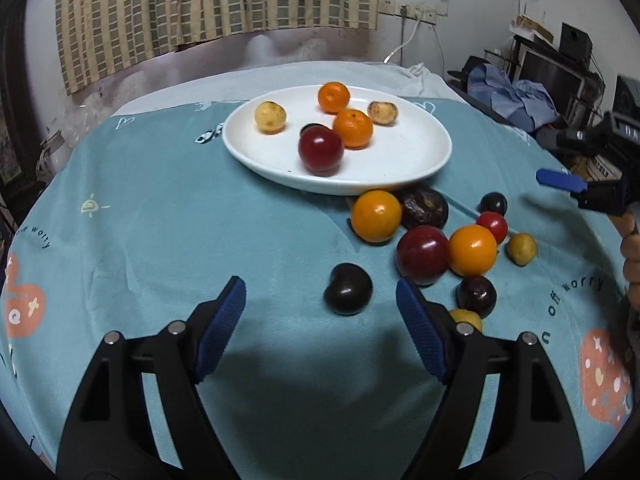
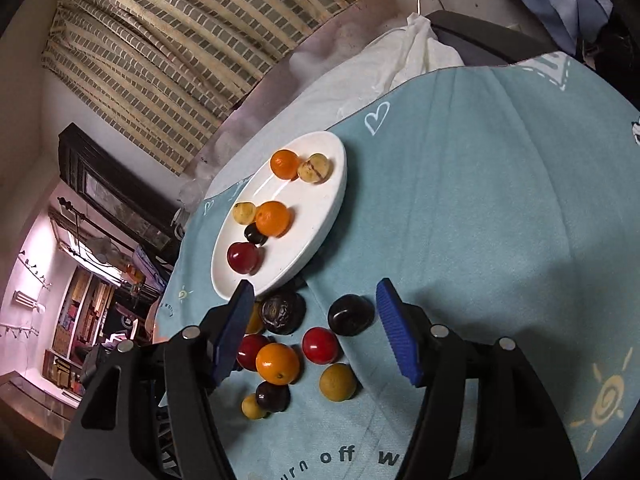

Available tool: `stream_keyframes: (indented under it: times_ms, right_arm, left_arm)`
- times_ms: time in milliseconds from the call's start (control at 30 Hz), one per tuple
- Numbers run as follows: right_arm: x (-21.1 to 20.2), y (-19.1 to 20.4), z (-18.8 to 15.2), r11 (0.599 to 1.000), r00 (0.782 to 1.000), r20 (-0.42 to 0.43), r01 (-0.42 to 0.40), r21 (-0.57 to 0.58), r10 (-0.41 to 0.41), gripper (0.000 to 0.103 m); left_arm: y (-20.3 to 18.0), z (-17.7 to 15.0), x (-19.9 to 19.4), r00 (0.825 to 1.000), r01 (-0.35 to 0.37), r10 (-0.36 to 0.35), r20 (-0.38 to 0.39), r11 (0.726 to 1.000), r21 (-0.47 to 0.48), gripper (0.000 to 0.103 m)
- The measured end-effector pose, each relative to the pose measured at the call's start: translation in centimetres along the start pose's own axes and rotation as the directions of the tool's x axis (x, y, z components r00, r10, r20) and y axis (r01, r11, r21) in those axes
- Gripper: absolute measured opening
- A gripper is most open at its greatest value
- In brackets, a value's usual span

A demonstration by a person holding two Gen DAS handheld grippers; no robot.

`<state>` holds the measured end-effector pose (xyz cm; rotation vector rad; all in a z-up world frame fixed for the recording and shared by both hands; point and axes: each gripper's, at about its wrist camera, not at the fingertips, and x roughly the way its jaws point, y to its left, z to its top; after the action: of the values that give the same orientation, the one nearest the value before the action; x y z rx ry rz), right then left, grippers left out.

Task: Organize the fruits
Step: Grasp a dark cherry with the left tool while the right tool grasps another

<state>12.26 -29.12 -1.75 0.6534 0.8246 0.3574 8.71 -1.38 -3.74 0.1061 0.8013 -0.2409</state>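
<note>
A white plate (image 1: 400, 168) holds two oranges (image 1: 353, 128), two yellow fruits (image 1: 270, 117), a red plum (image 1: 320, 149) and a dark fruit behind it. The plate also shows in the right wrist view (image 2: 320, 208). Several loose fruits lie on the teal cloth near it: oranges (image 1: 376, 216), red plums (image 1: 422, 254), dark plums (image 1: 348, 289). My left gripper (image 1: 320, 308) is open and empty, just short of a dark plum. My right gripper (image 2: 316, 312) is open and empty above the loose fruits, near a dark plum (image 2: 351, 314); it also shows in the left wrist view (image 1: 560, 180) at the right edge.
The teal tablecloth (image 1: 200, 240) covers a round table. A white cloth (image 2: 412, 52) lies at the far edge. Curtains (image 1: 200, 8) hang behind. Clutter, blue clothes (image 1: 516, 96) and electronics stand at the right, beyond the table.
</note>
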Motion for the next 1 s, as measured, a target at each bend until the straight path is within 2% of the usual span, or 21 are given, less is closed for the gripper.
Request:
stream_keyframes:
  times_ms: [100,167,267,333,433,600,800,1000]
  right_arm:
    - [0.1,0.6,-0.2,1.0,1.0,-0.013,-0.001,-0.02,0.001,0.064]
    - [0.3,1.0,-0.3,0.999,1.0,-0.021,0.008,-0.04,-0.009,0.064]
    - [0.6,1.4,-0.6,0.997,0.999,-0.027,0.024,-0.068,-0.026,0.064]
    - [0.6,1.5,-0.6,0.997,0.999,-0.024,0.031,-0.075,-0.033,0.064]
    - [0.6,1.5,-0.7,0.996,0.999,-0.02,0.04,-0.081,-0.041,0.064]
    - [1.4,1.8,-1.0,0.99,0.996,-0.043,0.068,-0.127,-0.074,0.064]
    - [3.0,1.3,-1.5,0.986,0.99,-0.101,0.08,-0.145,-0.096,0.063]
    - [3.9,1.2,-1.7,0.971,0.981,-0.087,0.154,-0.186,-0.172,0.05]
  left_arm:
    - [-0.7,0.0,1.0,1.0,-0.002,0.003,-0.027,0.999,0.04,0.078]
    - [-1.0,0.1,1.3,1.0,-0.003,0.005,-0.025,0.998,0.061,0.073]
    - [-0.9,0.4,1.9,0.999,0.017,-0.014,-0.036,0.998,0.06,0.058]
    - [-0.6,0.5,2.6,0.998,0.032,-0.03,-0.064,0.998,0.044,0.043]
    - [-0.2,0.4,3.0,0.995,0.056,-0.054,-0.079,0.998,0.026,0.033]
    - [-0.2,0.3,2.9,0.994,0.075,-0.072,-0.076,0.997,0.026,0.029]
    - [1.4,0.8,2.2,0.997,0.061,-0.063,-0.043,0.998,-0.03,0.029]
    - [1.0,0.9,2.3,0.997,0.06,-0.061,-0.049,0.998,-0.02,0.029]
